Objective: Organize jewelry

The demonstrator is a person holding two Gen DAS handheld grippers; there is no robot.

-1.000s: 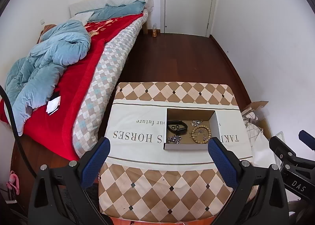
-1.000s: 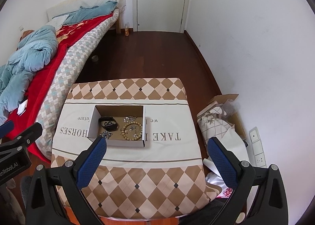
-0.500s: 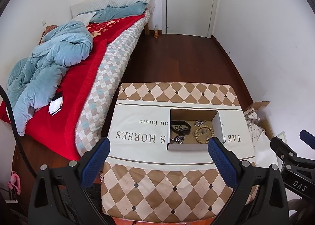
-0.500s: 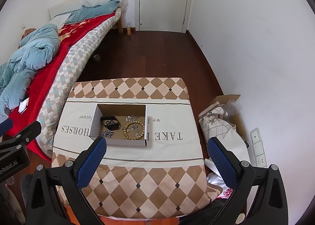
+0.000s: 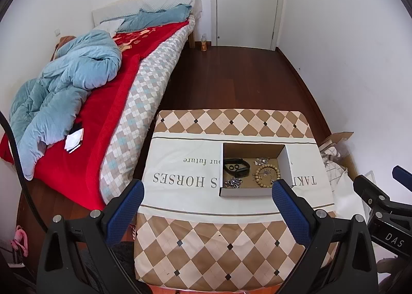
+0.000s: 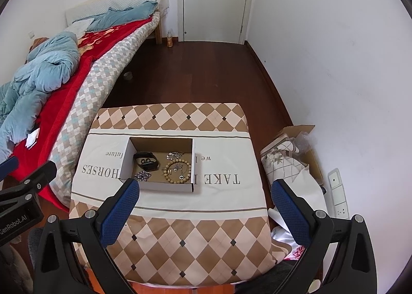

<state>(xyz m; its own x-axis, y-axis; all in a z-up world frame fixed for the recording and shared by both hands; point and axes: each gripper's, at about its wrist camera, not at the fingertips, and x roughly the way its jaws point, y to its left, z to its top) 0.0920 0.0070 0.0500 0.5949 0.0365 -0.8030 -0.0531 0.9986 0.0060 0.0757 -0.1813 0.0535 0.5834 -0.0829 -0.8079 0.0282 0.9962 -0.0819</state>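
Observation:
An open cardboard box (image 5: pixel 288 165) (image 6: pixel 123 162) sits on a table with a checked cloth (image 5: pixel 206 242) (image 6: pixel 195 237). In it lie a black band (image 5: pixel 237 166) (image 6: pixel 146 160), a wooden bead bracelet (image 5: pixel 266 175) (image 6: pixel 177 171), a silver cluster (image 5: pixel 232 183) (image 6: pixel 142 175) and silver chain pieces (image 5: pixel 261 160) (image 6: pixel 175 156). My left gripper (image 5: pixel 208 195) and right gripper (image 6: pixel 205 195) are both open and empty, held high above the table's near side.
A bed (image 5: pixel 108 103) with a red cover and blue duvet stands left of the table. Dark wooden floor (image 5: pixel 231 80) leads to a white door (image 5: pixel 247 3). A cardboard box with bags (image 6: pixel 293 155) lies by the right wall.
Both grippers have drawn back and up a little, so the table and box look smaller and farther. The jewelry in the box has not moved.

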